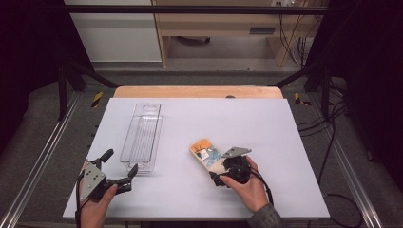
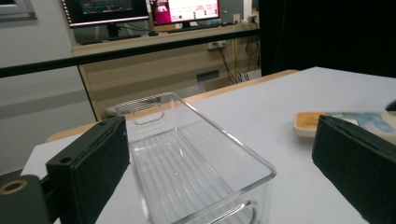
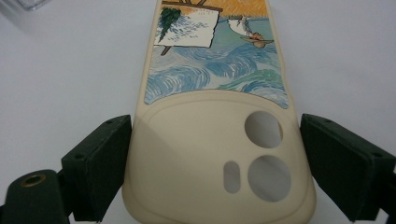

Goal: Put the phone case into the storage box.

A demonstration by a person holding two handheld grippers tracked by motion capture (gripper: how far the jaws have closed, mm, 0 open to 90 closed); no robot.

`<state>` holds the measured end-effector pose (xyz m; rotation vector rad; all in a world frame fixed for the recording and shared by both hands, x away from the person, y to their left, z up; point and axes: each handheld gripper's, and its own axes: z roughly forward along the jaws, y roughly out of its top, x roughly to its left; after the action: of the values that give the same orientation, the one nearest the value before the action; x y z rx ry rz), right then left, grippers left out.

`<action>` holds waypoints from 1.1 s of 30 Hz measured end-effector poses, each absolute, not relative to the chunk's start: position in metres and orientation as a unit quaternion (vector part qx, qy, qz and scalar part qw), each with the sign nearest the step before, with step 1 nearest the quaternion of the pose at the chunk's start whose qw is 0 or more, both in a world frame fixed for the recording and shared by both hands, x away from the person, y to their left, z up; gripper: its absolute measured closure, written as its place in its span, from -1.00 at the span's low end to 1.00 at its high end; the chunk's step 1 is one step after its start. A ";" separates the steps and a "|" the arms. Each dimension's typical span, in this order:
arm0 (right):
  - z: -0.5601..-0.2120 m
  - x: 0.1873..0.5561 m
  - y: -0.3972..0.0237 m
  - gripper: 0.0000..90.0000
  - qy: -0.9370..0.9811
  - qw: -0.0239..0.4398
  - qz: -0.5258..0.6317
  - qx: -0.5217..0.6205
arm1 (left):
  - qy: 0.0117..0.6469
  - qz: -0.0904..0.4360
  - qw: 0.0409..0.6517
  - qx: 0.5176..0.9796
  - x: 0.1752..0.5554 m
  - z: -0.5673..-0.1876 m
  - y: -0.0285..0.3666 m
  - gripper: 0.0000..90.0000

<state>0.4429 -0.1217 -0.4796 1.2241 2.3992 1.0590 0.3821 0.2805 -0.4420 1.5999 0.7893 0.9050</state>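
A cream phone case [image 1: 204, 153] with a painted blue and orange picture lies face down on the white table, right of centre. My right gripper [image 1: 216, 167] reaches it from the near side. In the right gripper view both black jaws touch the sides of the phone case [image 3: 215, 130] at its camera-hole end, so the right gripper [image 3: 215, 172] is shut on it. A clear plastic bin [image 1: 141, 137] stands left of centre, long side running away from me. My left gripper [image 1: 121, 162] is open at the bin's near end, and the bin [image 2: 187, 163] stands empty ahead of the left gripper [image 2: 219, 172].
The white table top [image 1: 266, 123] has a wooden strip [image 1: 197, 91] along its far edge. Black frame rails [image 1: 71, 80] rise at both far corners. Beyond the table are a desk with monitors [image 2: 140, 9] and hanging cables [image 1: 294, 42].
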 end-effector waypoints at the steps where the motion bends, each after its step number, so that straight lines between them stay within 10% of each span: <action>1: -0.476 0.446 -0.126 -0.73 0.823 0.122 0.365 0.418 | 0.326 0.376 0.535 0.683 0.384 -0.439 0.270 -0.92; 33: -0.428 0.497 -0.154 -0.73 0.851 0.069 0.335 0.399 | 0.225 0.349 0.479 0.773 0.433 -0.438 0.145 -0.92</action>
<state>0.4971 -0.1542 -0.4283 1.2004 2.5614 1.0086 0.4335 0.1451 -0.4385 1.8863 0.5502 0.8517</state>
